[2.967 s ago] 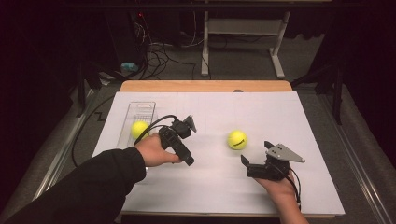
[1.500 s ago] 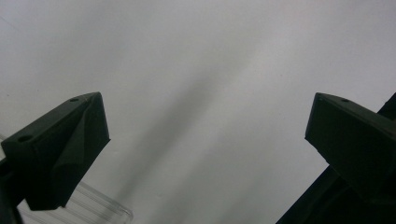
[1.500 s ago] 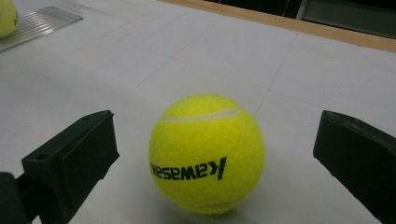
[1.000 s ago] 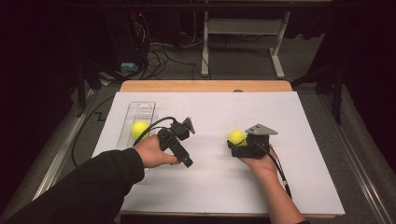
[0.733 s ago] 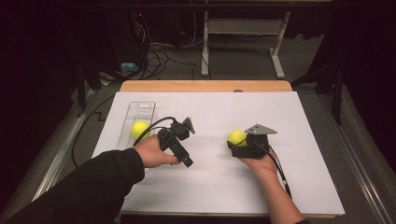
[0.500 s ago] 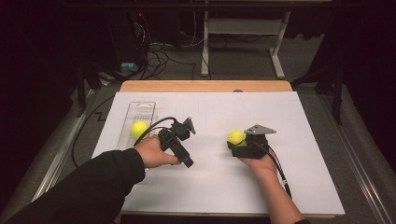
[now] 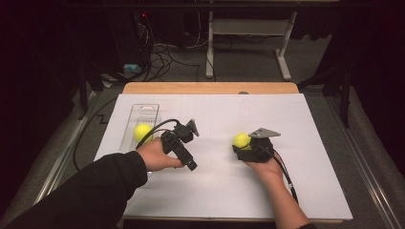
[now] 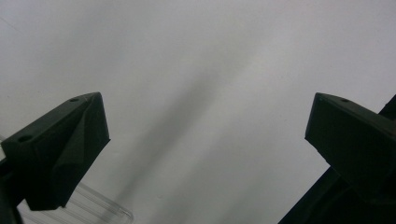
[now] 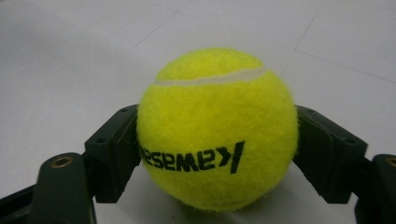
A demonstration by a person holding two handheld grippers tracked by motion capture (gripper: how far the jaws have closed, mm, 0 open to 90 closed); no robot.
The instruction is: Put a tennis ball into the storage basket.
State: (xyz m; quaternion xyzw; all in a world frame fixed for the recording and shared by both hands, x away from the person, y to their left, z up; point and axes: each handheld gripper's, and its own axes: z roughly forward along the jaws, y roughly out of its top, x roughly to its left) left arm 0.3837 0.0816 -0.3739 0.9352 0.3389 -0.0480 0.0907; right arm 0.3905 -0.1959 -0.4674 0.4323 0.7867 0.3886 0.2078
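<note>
A white table point(image 7: 215, 191) spreads under both hands, the largest thing in the high view, with a wooden edge point(image 7: 210, 88) along its far side. On it, beyond the left gripper point(image 7: 184, 143) and to its outer side, lies a clear tray point(image 7: 143, 110) holding a second yellow ball point(image 7: 143, 131), well apart from that gripper's fingers. The left gripper rests in the person's left hand point(image 7: 155, 155), its jaws standing wide apart over bare table, nothing between them; in the left gripper view a corner of the clear tray point(image 8: 100, 210) shows just below one finger point(image 8: 60, 149). The right gripper point(image 7: 248, 150) lies on the table in the right hand point(image 7: 267, 167); its jaws have just been closing and now press on either side of a tennis ball point(image 9: 217, 128), which sits squarely between the fingers point(image 9: 114, 154), printed lettering facing the camera upside down, the ball resting on the table.
</note>
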